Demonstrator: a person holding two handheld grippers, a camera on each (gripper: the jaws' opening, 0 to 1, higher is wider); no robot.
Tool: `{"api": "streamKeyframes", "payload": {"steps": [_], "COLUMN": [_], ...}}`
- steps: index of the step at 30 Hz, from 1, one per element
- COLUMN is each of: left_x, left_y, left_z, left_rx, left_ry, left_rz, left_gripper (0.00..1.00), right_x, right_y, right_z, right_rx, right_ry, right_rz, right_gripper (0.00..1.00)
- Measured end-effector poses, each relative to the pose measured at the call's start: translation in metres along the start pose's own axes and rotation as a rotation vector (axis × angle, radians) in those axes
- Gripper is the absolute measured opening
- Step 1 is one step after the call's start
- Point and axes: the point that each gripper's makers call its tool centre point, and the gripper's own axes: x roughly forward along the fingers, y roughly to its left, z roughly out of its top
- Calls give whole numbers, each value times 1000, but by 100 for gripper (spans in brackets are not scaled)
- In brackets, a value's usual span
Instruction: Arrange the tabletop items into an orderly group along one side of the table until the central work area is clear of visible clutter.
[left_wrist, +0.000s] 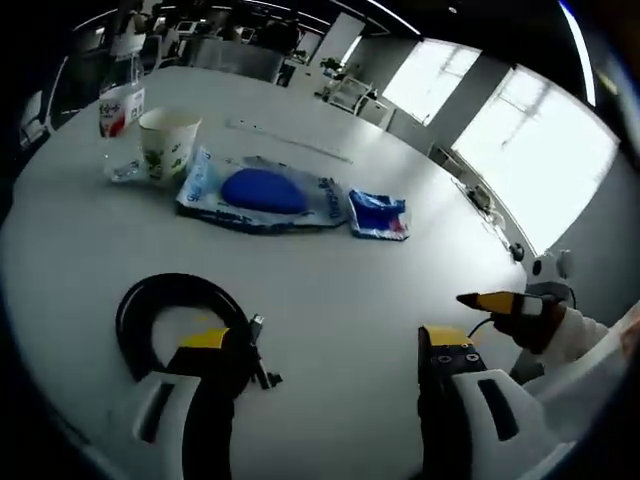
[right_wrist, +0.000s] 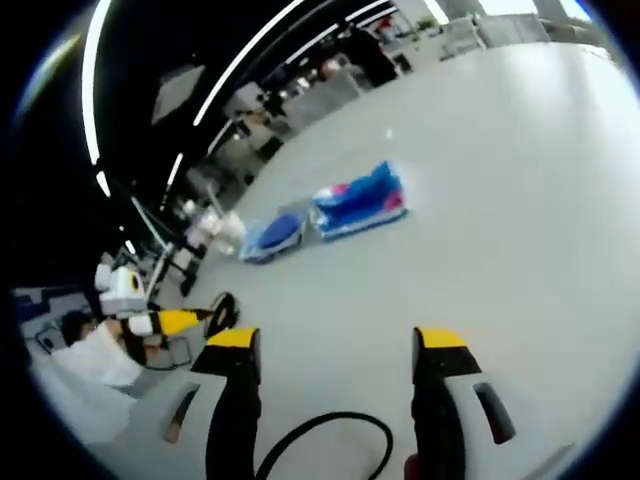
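Left gripper view: bare surface (left_wrist: 330, 300) lies open between the claw and the far row. That row blocks the far side: paper cup (left_wrist: 168, 146), bottle (left_wrist: 121, 108), blue-printed bag (left_wrist: 262, 194), small blue packet (left_wrist: 379, 215). A coiled black cable (left_wrist: 170, 310) lies just beside the left jaw. Right gripper view: another cable loop, possibly the same, sits between the jaws.

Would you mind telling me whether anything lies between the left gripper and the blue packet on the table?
Nothing visible does. The left gripper is open over bare table, and the blue packet lies beyond it across clear surface. The coiled black cable sits by the gripper's left jaw, off to one side of that path.
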Motion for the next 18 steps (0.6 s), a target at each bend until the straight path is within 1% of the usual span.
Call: {"api": "streamKeyframes", "payload": {"steps": [3,5,11,14,18], "left_x": [-5,-8,-19,-22,-24], "left_y": [7,9,25,34,41], "left_z": [-1,0,-6,-11,-15], "left_rx": [24,22,-14,-35,-14], "left_ry": [2,-6,-27,-26,-9], "left_rz": [39,50,95,118,148], "left_gripper": [76,75,74,74,74], "right_x": [2,5,7,6,4], "right_y": [3,5,11,12,8], "right_z": [2,-1,-14,-15,-13], "right_rx": [-2,-6,9,1,12], "right_ry": [-1,9,45,52,47], "right_rz": [9,17,42,44,38], "right_gripper": [57,57,55,55,54]}}
